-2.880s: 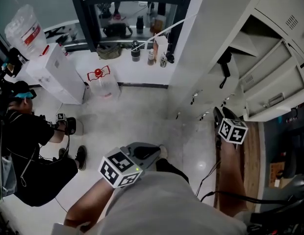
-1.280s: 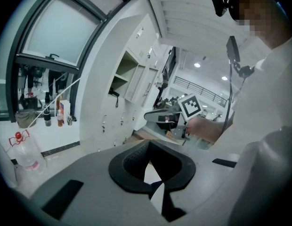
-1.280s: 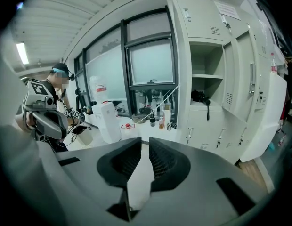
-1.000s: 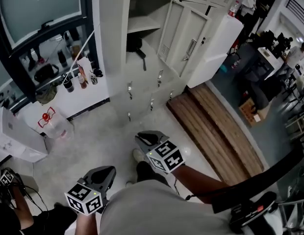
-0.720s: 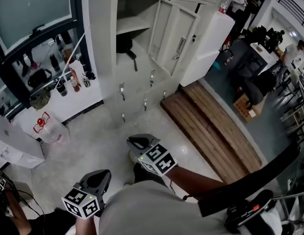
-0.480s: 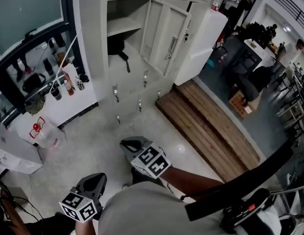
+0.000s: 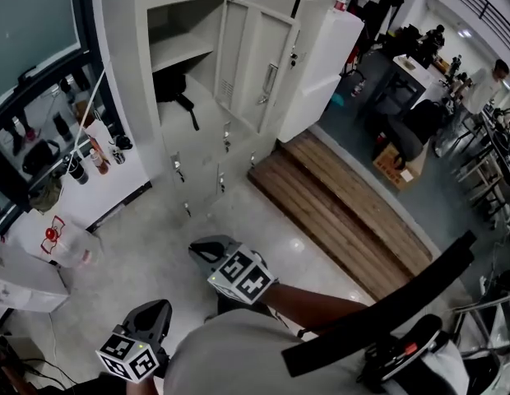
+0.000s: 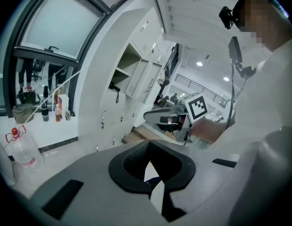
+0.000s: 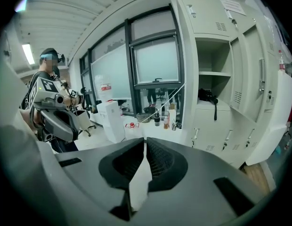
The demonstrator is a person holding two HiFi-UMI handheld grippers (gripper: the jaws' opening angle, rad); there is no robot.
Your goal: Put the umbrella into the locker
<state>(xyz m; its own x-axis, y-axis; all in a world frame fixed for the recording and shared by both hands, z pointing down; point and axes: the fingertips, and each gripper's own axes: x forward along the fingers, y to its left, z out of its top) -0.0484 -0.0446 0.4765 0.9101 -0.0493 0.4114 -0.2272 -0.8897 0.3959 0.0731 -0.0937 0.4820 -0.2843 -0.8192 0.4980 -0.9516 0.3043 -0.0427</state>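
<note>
A black folded umbrella lies inside the open locker, its strap hanging over the shelf edge; it also shows in the left gripper view and the right gripper view. Both grippers are held low over the floor, far short of the lockers. My right gripper is shut with nothing between its pads. To its lower left, my left gripper has its tips together and holds nothing. The right gripper also shows from the left gripper view.
The locker door stands swung open to the right. A wooden platform lies on the floor right of the lockers. Bottles and a water jug sit at the left. Desks and chairs fill the far right.
The head view has swung from the floor round to the lockers. Both grippers have slid down and left in that view, still holding nothing.
</note>
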